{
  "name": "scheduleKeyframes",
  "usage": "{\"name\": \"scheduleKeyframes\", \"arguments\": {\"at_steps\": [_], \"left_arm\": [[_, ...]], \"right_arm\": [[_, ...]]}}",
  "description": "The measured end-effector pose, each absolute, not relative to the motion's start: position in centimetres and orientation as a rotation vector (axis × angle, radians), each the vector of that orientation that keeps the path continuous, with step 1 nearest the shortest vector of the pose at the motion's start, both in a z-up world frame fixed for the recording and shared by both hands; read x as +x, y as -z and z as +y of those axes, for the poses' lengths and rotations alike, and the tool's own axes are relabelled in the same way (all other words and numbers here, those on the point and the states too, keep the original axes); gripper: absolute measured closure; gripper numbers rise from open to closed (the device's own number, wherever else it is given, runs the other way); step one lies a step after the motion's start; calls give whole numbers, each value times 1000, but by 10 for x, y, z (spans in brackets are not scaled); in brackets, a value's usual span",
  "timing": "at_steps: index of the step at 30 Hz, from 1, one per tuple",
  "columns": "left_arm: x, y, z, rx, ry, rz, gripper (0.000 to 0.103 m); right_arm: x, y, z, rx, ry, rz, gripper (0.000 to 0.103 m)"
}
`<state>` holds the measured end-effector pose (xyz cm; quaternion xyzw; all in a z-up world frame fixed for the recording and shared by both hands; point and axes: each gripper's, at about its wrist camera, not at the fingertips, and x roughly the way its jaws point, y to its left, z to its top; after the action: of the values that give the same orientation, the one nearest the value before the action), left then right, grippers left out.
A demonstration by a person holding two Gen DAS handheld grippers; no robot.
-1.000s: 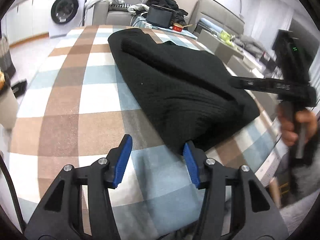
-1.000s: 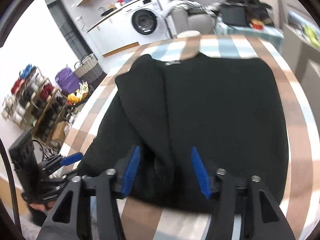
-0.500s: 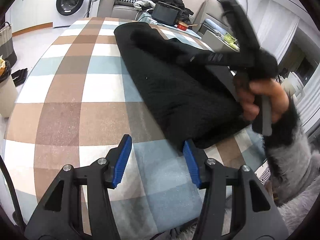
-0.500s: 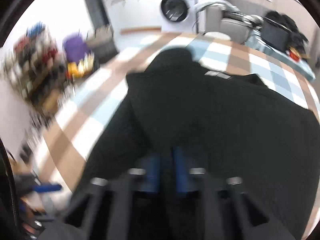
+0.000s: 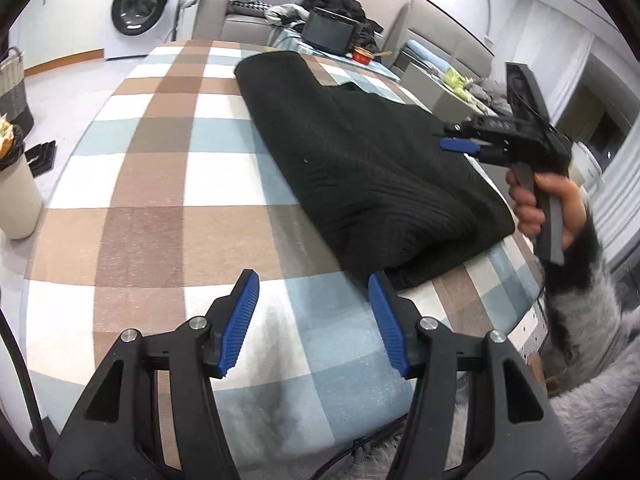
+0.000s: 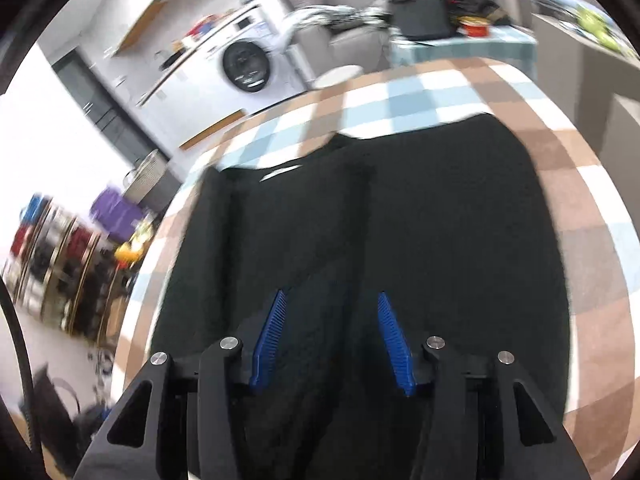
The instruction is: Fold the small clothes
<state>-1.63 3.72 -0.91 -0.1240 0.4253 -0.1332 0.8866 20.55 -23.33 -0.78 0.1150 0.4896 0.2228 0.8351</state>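
**One soft black knit, two free hand-held grippers**

Starting at your left: the left hand-held gripper (image 5: 312,300) hangs over the checked cloth on the desk (image 5: 168,184) with its jaws apart and nothing between them; they have just been opening a little further. Its right blue pad sits just beside the near corner of the garment, though I cannot tell whether it touches.

Moving across, the black knitted garment (image 5: 360,160) lies on the right half of the desk, its long sides already turned in, so it reads as a narrow, thick stack running away from you. Judge it as soft and limp, fairly bulky for its size, and not slippery (the ribbed knit should cling to itself and to the cloth). It will sag and unfold if you lift it by one point, so take it at the two near corners of the hem, pinching all layers together, and carry them evenly toward the collar end.

At your right, the right hand-held gripper (image 6: 332,340) hovers over the near part of the garment, jaws parted after just opening, with nothing pinched between the pads.

Count: one garment, two hand-held grippers, one desk.
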Motion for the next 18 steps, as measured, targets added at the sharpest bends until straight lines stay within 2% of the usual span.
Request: {"name": "scheduleKeyframes", "arguments": {"at_steps": [5,13,18], "left_arm": [[-6,9,48,-344,215,871,49],[10,6,27,-348,301,854,47],[17,9,1,-267,360,882,47]], "right_arm": [[188,6,-179,16,-580,1030,46],[145,17,-209,218,-734,1108,46],[117,25,-194,164,-833,1118,46]]}}
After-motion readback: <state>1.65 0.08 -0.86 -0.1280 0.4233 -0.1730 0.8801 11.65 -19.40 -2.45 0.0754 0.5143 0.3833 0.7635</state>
